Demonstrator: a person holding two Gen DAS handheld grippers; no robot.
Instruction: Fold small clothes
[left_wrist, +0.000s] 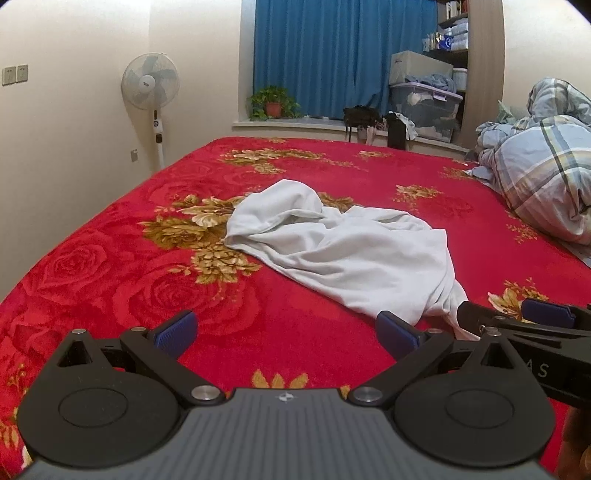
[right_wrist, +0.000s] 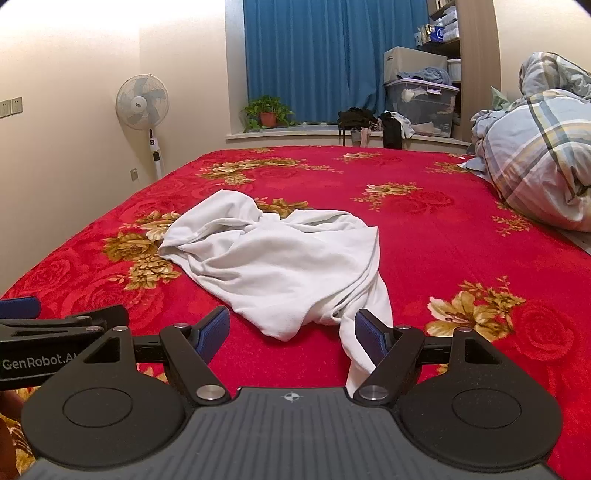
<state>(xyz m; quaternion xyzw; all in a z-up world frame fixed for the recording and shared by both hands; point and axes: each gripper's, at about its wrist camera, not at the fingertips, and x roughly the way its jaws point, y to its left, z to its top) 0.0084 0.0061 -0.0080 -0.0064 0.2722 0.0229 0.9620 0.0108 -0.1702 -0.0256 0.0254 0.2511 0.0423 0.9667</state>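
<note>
The white garment (right_wrist: 280, 258) lies crumpled near the middle of the bed (right_wrist: 461, 229), a narrow tail trailing toward the near edge. The right gripper (right_wrist: 291, 332) is spread wide and holds nothing, its right pad just beside that tail; the left gripper (left_wrist: 286, 334) is likewise released, empty over bare bedspread. A pinch here would likely catch only the tail or several bunched layers, dragging the heap instead of spreading it. The plush bedspread may grip the cloth and hold wrinkles.

Both wrist views sit low, side by side — sharing the bed (left_wrist: 110, 258) ahead.
</note>
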